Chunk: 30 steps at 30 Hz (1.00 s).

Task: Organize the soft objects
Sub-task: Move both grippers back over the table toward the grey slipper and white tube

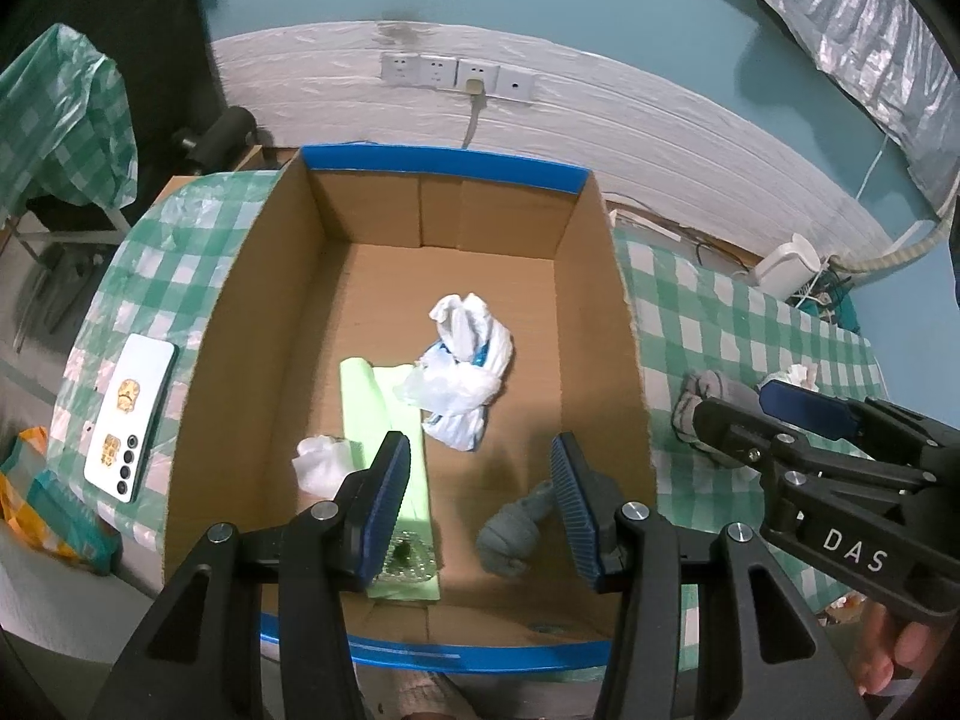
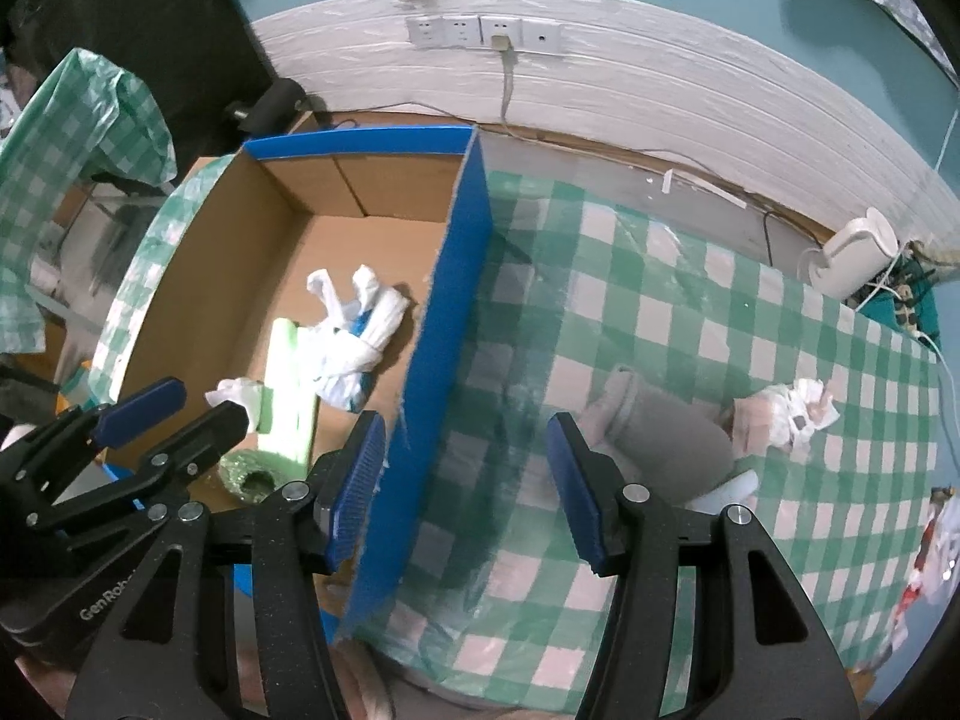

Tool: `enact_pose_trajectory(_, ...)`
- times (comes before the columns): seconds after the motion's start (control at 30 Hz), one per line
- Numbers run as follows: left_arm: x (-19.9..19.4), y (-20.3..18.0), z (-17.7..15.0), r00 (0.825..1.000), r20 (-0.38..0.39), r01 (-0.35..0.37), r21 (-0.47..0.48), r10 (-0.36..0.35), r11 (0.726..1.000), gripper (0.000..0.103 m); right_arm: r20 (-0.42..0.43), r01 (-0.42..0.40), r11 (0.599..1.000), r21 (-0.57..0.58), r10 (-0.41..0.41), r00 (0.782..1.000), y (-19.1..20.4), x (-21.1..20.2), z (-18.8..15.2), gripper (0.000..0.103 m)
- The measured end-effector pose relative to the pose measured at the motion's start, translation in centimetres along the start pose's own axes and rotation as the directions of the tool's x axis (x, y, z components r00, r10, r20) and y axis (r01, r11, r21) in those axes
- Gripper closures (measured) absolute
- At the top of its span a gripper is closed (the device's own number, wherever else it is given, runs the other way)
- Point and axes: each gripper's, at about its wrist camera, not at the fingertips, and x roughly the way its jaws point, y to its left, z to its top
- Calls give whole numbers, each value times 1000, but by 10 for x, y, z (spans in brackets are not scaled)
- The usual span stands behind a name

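An open cardboard box [image 1: 240, 360] with blue-taped rims holds a knotted white plastic bag [image 1: 462, 366], a green roll of bags [image 1: 384, 450], a white tissue wad [image 1: 318, 462] and a rolled grey sock [image 1: 516, 534]. My left gripper [image 1: 480, 504] is open and empty above the box's near end, the sock just under its right finger. My right gripper [image 2: 465, 486] is open and empty over the box's right wall [image 2: 444, 324] and the checked cloth. A grey sock [image 2: 660, 426] and a crumpled tissue [image 2: 792, 408] lie on the cloth to its right.
A white phone [image 1: 129, 414] lies on the cloth left of the box. Wall sockets [image 1: 456, 75] with a plugged cable are behind. A white device [image 2: 852, 258] and cables sit at the table's far right corner. Packets [image 1: 54, 510] lie at the left.
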Motion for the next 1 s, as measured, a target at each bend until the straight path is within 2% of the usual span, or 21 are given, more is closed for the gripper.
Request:
enact_pose_trajectory(0.57,4,-42,-4,1000,-13,10,70,-9,997,53,7,18,995,100,-19,1000,-57,-9,-20,46)
enact_pose_trajectory(0.87,5,-67,-7,1000,-11,19,114,-18,993,47,11,36,984,172,-38,999,-93,-17,-32,46)
enact_pose_trajectory(1.0,8,-78,-8,1000,-14,16,130,-14,991,40,10,41,979,202,-44,999,-108,-19,-37,46)
